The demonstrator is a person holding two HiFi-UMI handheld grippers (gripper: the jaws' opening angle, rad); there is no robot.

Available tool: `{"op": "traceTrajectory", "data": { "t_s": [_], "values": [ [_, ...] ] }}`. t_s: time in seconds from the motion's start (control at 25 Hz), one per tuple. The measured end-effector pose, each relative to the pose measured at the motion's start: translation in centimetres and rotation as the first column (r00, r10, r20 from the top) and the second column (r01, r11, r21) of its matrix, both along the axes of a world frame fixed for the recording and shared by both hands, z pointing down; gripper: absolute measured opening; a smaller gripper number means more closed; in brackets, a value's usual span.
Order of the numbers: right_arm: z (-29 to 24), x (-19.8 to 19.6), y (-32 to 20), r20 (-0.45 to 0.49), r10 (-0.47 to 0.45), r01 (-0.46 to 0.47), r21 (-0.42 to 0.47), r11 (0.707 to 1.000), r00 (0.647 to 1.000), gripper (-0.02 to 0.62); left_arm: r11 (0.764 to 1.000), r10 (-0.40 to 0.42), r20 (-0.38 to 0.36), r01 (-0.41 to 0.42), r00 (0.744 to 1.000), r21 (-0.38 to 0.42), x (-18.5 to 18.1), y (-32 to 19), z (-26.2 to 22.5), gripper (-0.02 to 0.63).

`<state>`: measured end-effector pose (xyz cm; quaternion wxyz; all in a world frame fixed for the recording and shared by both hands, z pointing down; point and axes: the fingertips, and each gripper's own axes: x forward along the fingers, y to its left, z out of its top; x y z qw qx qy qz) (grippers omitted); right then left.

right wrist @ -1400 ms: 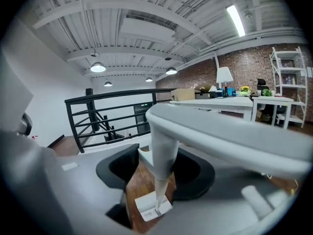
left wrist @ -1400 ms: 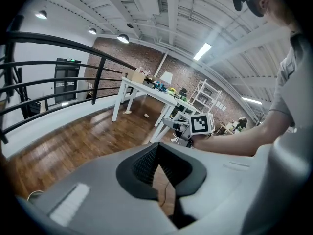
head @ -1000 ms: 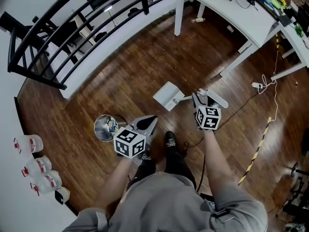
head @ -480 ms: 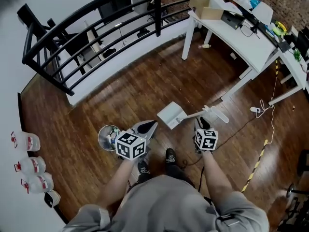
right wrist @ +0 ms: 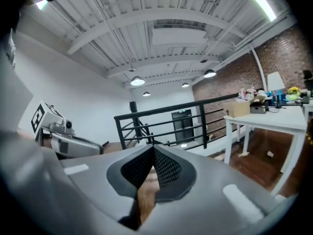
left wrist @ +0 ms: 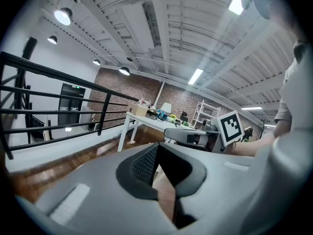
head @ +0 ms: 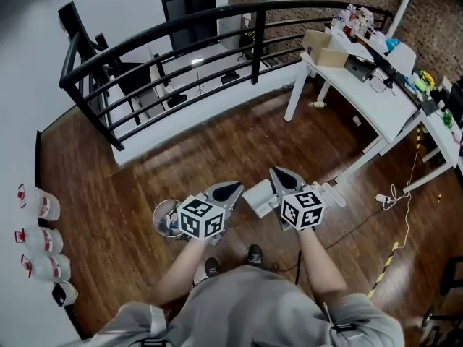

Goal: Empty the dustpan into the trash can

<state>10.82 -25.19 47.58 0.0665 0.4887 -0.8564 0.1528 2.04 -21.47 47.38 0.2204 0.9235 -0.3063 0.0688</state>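
Nothing legible here, no words or numbers. The red labels on the clear plastic jugs (head: 48,207) are too small to read.

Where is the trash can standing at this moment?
In the head view, the trash can stands on the wooden floor at lower left, beside and partly hidden by the left gripper, with the white dustpan further right.

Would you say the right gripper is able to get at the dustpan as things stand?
Probably not yet: the right gripper points level toward the railing, its jaws just closed on nothing, while the dustpan lies on the floor beneath. Nothing blocks the way down.
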Motion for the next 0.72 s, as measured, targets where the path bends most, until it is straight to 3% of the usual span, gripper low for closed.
{"op": "traceTrajectory", "data": {
  "t_s": [0.28, 0.72],
  "values": [
    [-8.5, -5.0, 1.1, 0.109, -0.153, 0.143, 0.098, 0.985, 0.982, 0.000, 0.997, -0.061, -0.040, 0.063, 0.997, 0.040, -2.5, -0.5, -3.2, 0.005],
    [-11.2, -7.8, 1.6, 0.091, -0.216, 0.200, 0.163, 0.966, 0.972, 0.000, 0.987, -0.092, -0.051, 0.098, 0.994, 0.129, -5.5, -0.8, -7.3, 0.005]
  ]
}}
